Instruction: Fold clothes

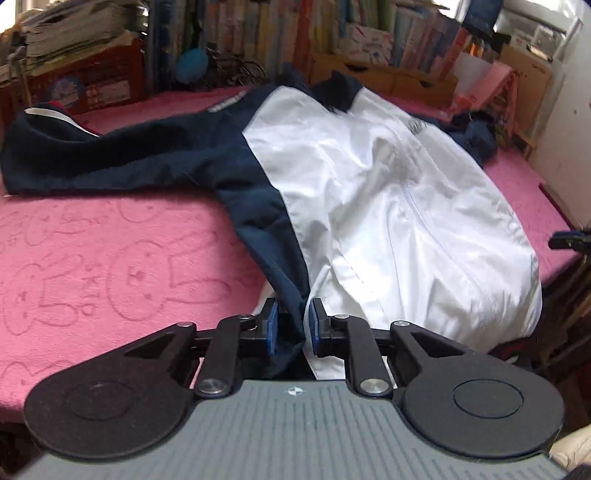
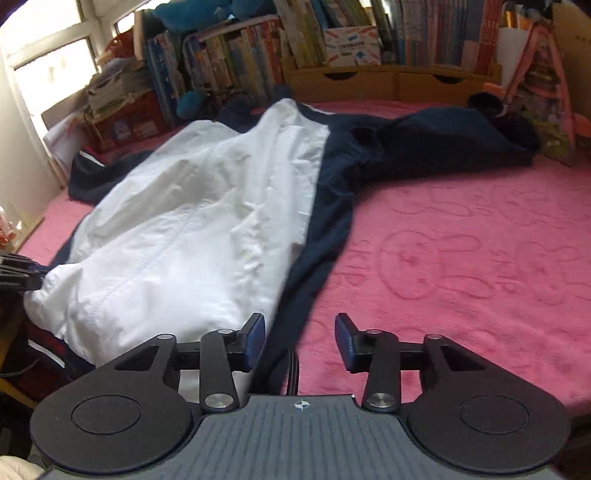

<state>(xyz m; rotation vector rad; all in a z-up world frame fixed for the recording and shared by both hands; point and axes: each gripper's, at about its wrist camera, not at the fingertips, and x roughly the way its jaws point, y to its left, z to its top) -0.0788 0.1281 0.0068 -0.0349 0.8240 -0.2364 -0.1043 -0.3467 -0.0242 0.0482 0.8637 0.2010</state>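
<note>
Left gripper [image 1: 294,325] fingers clenched on the jacket [image 1: 388,206] hem at the navy-white seam. Right gripper [image 2: 300,341] fingers released, apart, navy hem edge between them, unpinched. Jacket lay spread on the pink bed [image 2: 461,266], sleeves outstretched; bookshelves [image 2: 332,33] behind.

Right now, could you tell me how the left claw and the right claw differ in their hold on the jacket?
The left claw is shut on the jacket hem, pinching navy fabric between its pads; the right claw stands open. The left sits where the navy panel meets the white; the right has only the navy edge between its pads, unpinched, with pink blanket beside it. Both are at the near hem.
</note>
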